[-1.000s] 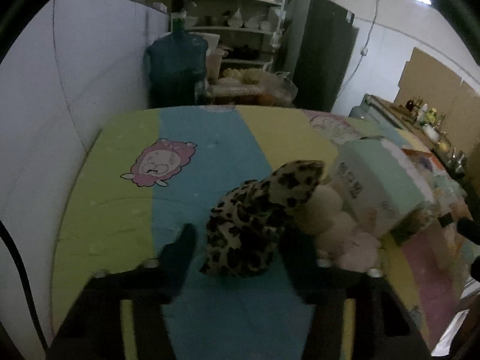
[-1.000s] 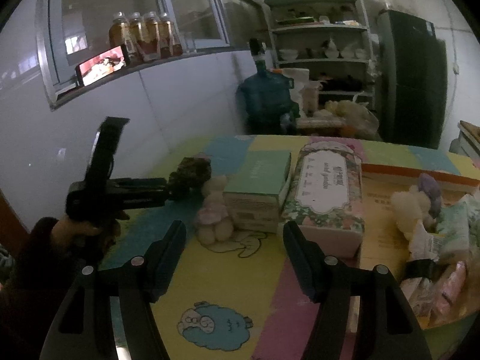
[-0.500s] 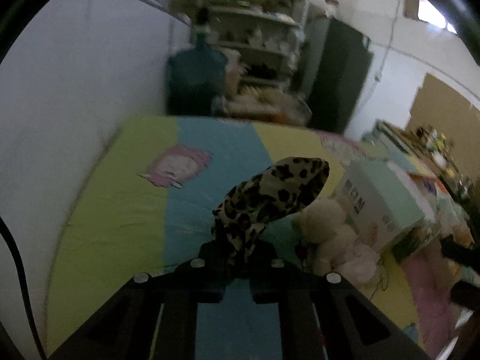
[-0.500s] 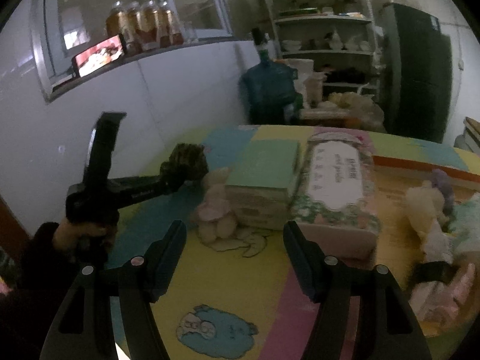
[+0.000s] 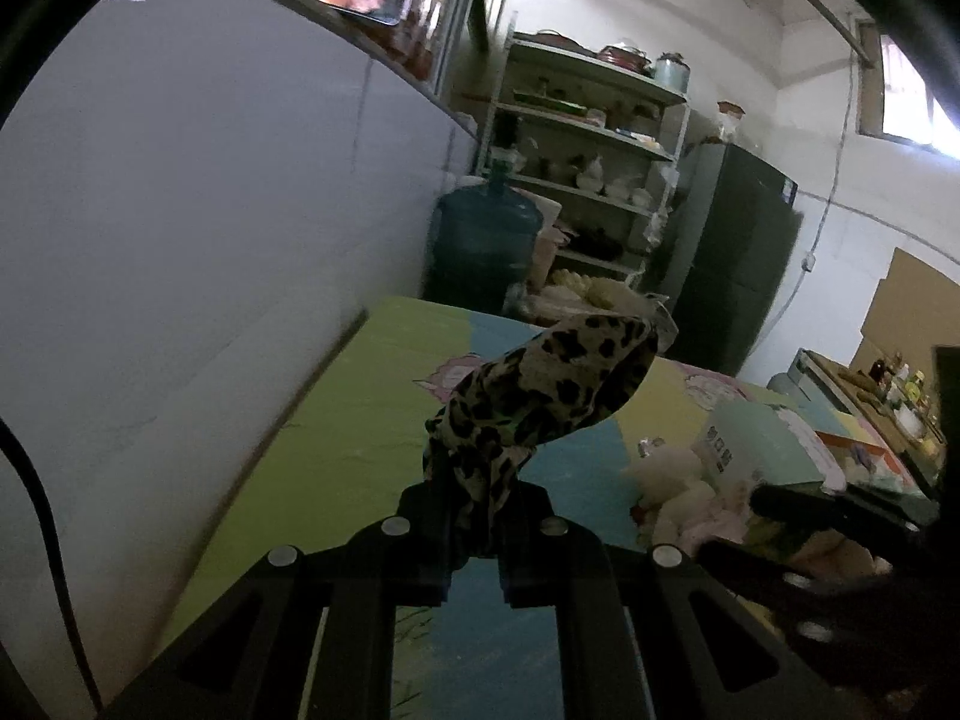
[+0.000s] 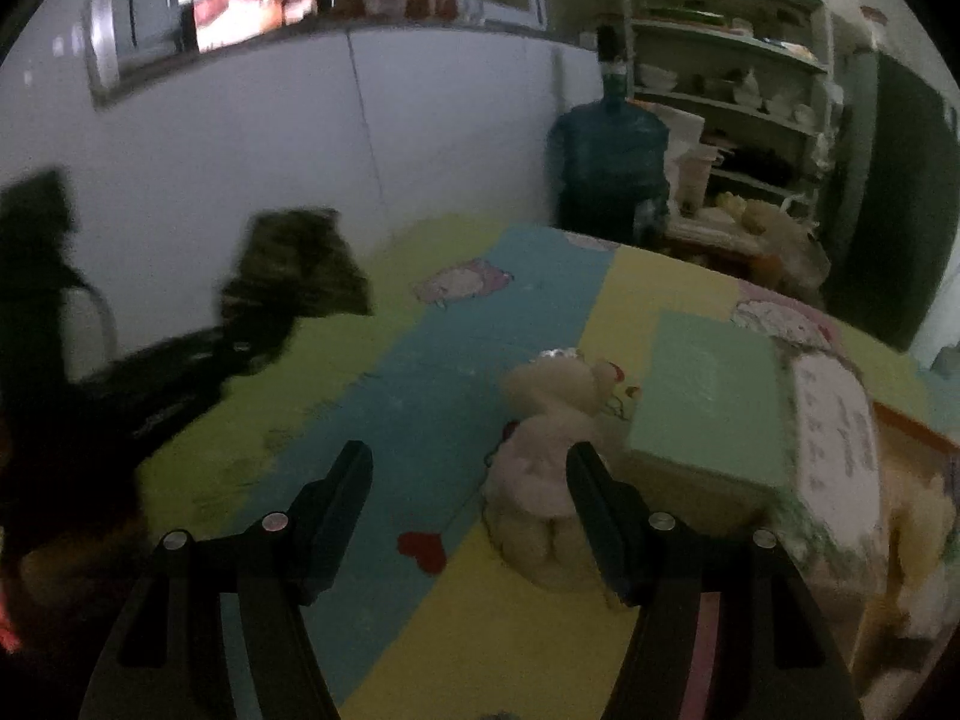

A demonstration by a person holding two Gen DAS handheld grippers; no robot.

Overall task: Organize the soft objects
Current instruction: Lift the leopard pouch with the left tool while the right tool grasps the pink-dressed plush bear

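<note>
Leopard cloth pinched in left hand-held gripper; right hand-held gripper wide near plush toy.

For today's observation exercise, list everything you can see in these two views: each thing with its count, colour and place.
leopard-print cloth: one, tan and black, clamped in left gripper, lifted off table
plush toy: one, cream and pink, on table beside green box
green box: one, mint, on table
floral tissue pack: one, white and green, right of box
table: one, striped cartoon cover
water jug: one, blue, behind table
left gripper: shut on cloth
right gripper: open, empty
</note>
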